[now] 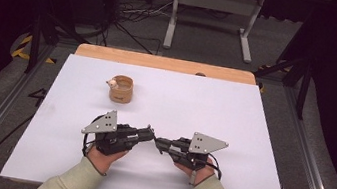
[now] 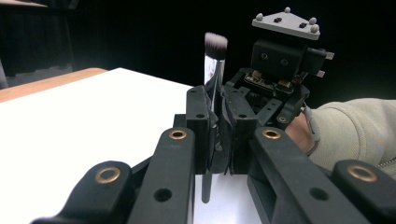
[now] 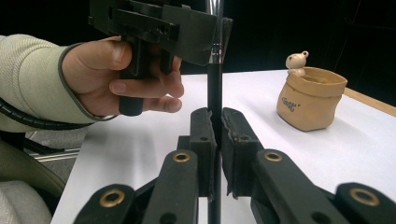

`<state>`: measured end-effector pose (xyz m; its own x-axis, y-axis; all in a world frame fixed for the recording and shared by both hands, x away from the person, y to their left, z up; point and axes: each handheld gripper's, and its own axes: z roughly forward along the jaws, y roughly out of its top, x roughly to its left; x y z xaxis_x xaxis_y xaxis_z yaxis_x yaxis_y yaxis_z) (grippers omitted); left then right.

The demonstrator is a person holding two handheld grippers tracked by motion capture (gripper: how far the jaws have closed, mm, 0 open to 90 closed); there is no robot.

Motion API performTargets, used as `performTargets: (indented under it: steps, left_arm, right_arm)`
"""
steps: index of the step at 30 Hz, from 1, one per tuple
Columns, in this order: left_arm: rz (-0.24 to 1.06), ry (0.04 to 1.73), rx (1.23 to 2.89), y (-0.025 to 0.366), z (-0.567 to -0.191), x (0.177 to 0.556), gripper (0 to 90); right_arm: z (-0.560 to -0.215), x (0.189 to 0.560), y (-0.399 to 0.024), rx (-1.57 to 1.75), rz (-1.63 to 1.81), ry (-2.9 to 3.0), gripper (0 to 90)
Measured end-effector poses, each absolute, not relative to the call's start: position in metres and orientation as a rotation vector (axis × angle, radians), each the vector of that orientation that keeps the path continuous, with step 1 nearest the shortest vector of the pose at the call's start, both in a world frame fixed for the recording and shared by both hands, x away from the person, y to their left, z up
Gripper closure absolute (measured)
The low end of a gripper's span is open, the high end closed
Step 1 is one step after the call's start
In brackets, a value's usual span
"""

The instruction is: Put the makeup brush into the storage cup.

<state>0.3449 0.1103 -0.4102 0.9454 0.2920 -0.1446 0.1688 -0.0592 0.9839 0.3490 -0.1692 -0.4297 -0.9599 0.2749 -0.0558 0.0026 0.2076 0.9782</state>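
A: Over the near half of the white table (image 1: 231, 134), the left gripper (image 1: 149, 133) and the right gripper (image 1: 158, 142) meet tip to tip, both pinching one makeup brush (image 2: 215, 56). Its handle stands upright, bristles up, clear of the tabletop.

B: Are both sets of jaws really pressed onto it?

A: In the left gripper view the handle runs down between that gripper's closed jaws, its dark lower end poking out beneath. In the right gripper view the same dark shaft (image 3: 214, 88) sits squeezed between the right gripper's jaws, with the other gripper clamped on just above.

B: So what could go wrong?

A: Two grips on one thin stick. If the hands drift apart or twist against each other, the handle could bend, or slide through the pads. And if one lets go while the other's hold is weak, I'd judge the brush would tip, since the bristle head is the top-heavy end.

B: Anything in the way?

A: Little. The tan fabric pot (image 1: 121, 89) with a small bear figure (image 3: 297, 61) on its rim stands well apart, farther back and to the left. That bear is the thing to miss if the brush is carried there; a clipped rim might knock the soft pot over. The rest of the sheet is bare, wooden edge (image 1: 161, 62) at the far side
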Motion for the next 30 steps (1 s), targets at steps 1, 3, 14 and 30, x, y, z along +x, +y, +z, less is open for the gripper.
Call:
performTargets:
  steps: [1,3,14,30]
  left_arm:
    - [0.107,0.356,1.637,0.110,-0.410,0.344,82.9]
    - [0.114,0.350,1.634,0.110,-0.409,0.343,83.0]
    - [0.130,0.358,1.621,0.116,-0.404,0.344,82.9]
    - [0.163,0.394,1.620,0.126,-0.393,0.348,82.9]
  right_arm:
    - [-0.430,0.349,-0.169,0.265,1.832,2.262,83.6]
    - [-0.429,0.348,-0.169,0.259,1.829,2.258,83.4]
    - [-0.423,0.349,-0.173,0.345,1.897,2.222,26.5]
    - [-0.418,0.346,-0.202,0.468,1.879,2.131,0.9]
